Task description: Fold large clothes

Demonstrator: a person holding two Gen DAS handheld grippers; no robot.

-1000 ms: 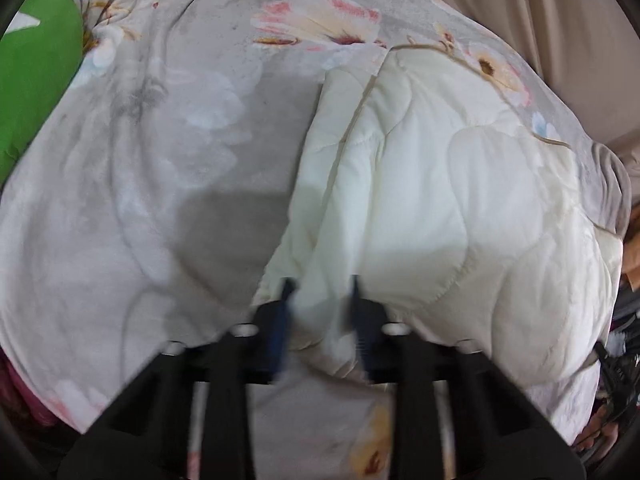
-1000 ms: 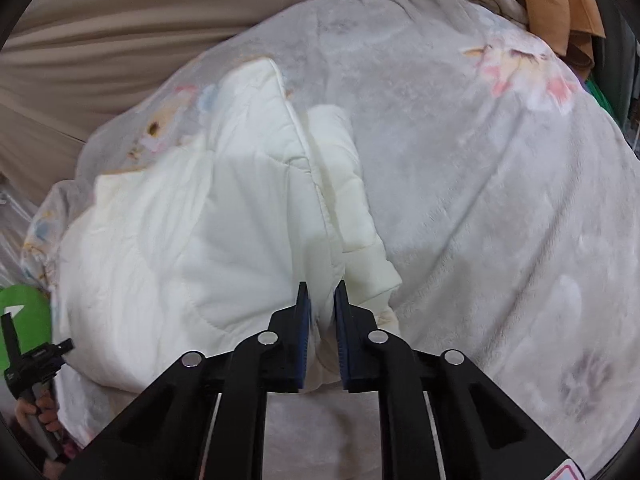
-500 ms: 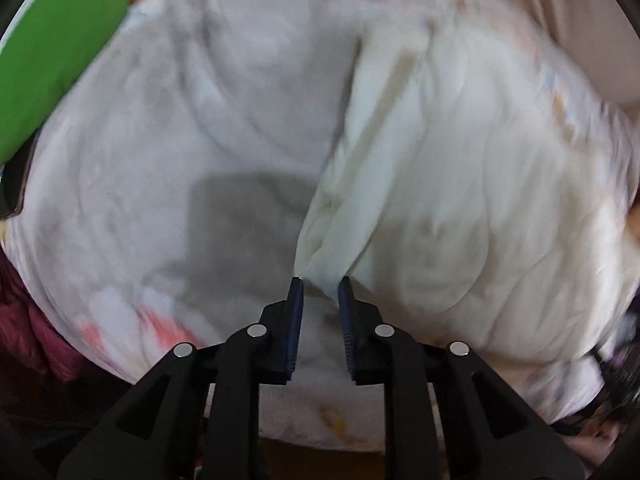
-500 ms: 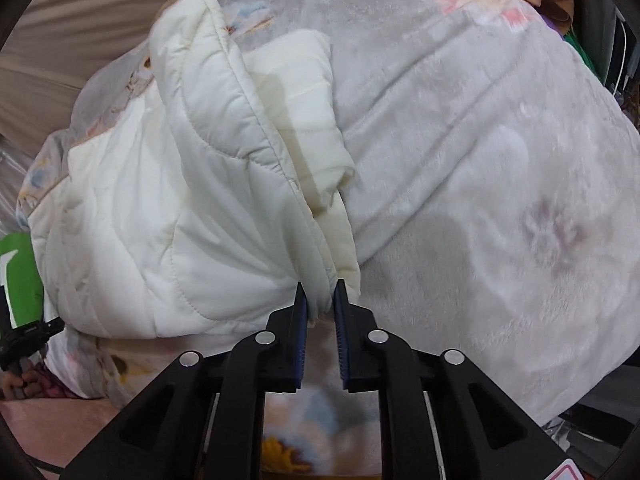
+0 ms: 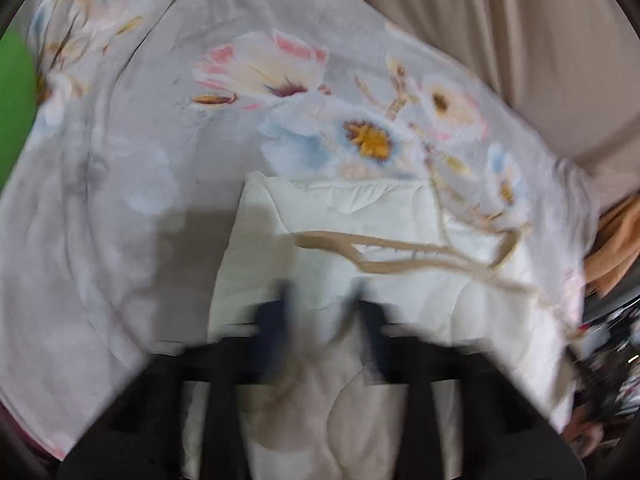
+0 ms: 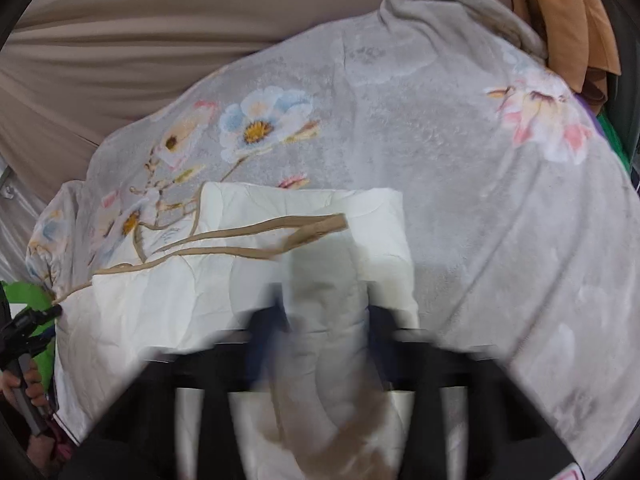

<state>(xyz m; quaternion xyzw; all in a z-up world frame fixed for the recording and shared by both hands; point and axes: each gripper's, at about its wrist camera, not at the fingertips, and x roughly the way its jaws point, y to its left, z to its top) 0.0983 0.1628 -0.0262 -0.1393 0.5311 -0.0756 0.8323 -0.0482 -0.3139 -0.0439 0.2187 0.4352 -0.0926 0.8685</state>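
Cream quilted garment folded on floral blanket, both grippers apart.

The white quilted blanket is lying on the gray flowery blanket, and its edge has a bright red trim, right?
Not quite. The white quilted blanket does lie on the gray flowery blanket, but its trim is tan, not bright red. The right wrist view shows it clearly.

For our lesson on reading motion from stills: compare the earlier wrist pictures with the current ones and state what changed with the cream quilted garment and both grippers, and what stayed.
Both grippers, left gripper and right gripper, were shut on the cream quilted garment half a second ago; now both are open and it lies released. Its side flap, lifted before, now lies folded over, showing tan trim. The floral blanket stayed spread beneath.
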